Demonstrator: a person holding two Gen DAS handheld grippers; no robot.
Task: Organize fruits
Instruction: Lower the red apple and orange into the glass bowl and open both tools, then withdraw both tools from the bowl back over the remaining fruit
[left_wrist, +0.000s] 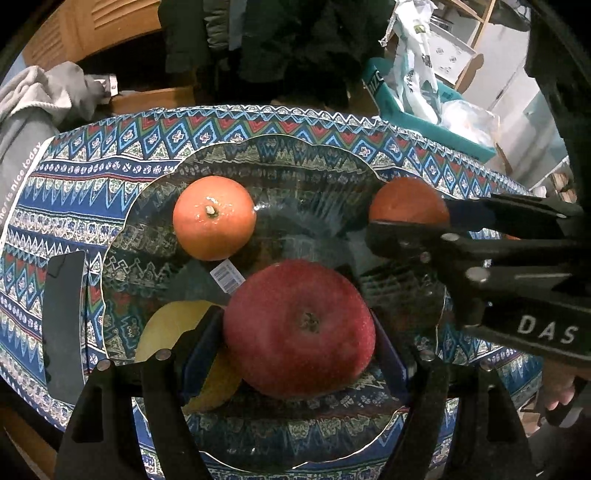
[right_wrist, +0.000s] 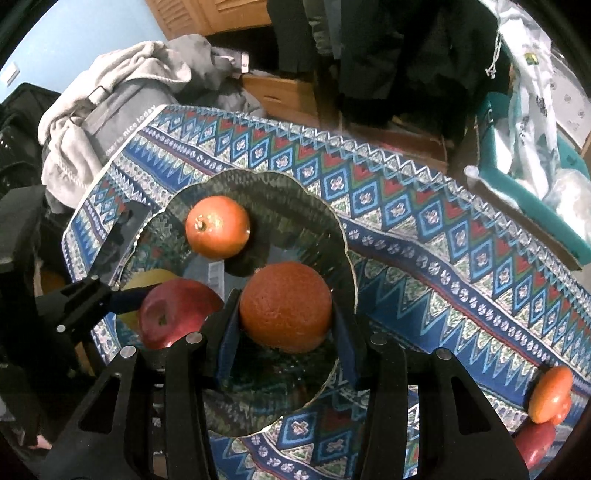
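Two fruits were gripped over the glass plate (left_wrist: 122, 236): your left gripper (left_wrist: 299, 332) clamped the red apple (left_wrist: 299, 328) at lower centre, your right gripper (right_wrist: 286, 317) clamped the orange (right_wrist: 286, 310). Each fruit sat directly between its pads, so release looked nearest.

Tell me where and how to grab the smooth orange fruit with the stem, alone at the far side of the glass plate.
Grip the stemmed orange fruit across its widest middle, coming from above. It is round, sits stem-up on the glass plate, and stands apart from the red apple, so both sides look open for the jaws.
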